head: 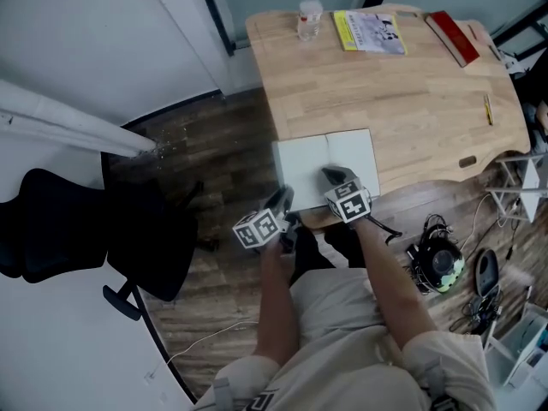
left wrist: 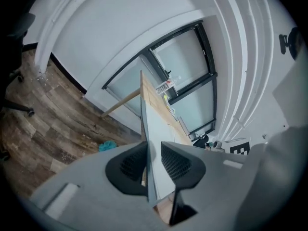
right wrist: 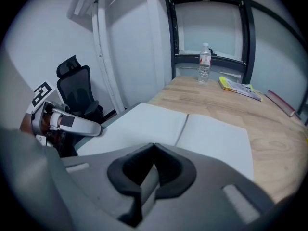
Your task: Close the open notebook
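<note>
At the 6 o'clock edge of the wooden table (head: 411,92), nearest the person, the notebook (head: 330,157) lies open with two blank white pages showing and its spine running from 6 to 12 o'clock. The left gripper (head: 282,199) sits at the notebook's 8 o'clock corner, where the left page reaches the table's side edge. In the left gripper view its jaws stand moderately apart around the thin edge of the notebook (left wrist: 156,143): one pad lies just beside the sheet, the other is clear of it, so the left gripper (left wrist: 154,148) is not clamping it. The right gripper (head: 334,176) rests over the notebook's near edge at about 6 o'clock, close to the spine. In the right gripper view its jaws are closed tip to tip with nothing between them, and the right gripper (right wrist: 154,146) points across the open pages (right wrist: 192,134). Far across the table, a water bottle (head: 309,15) stands at 12 o'clock from the notebook, a yellow booklet (head: 370,31) lies at 1 o'clock, a red book (head: 454,37) at 2 o'clock, and a pencil (head: 488,110) near 3 o'clock. A black office chair (head: 77,229) stands on the floor at 8 o'clock.
</note>
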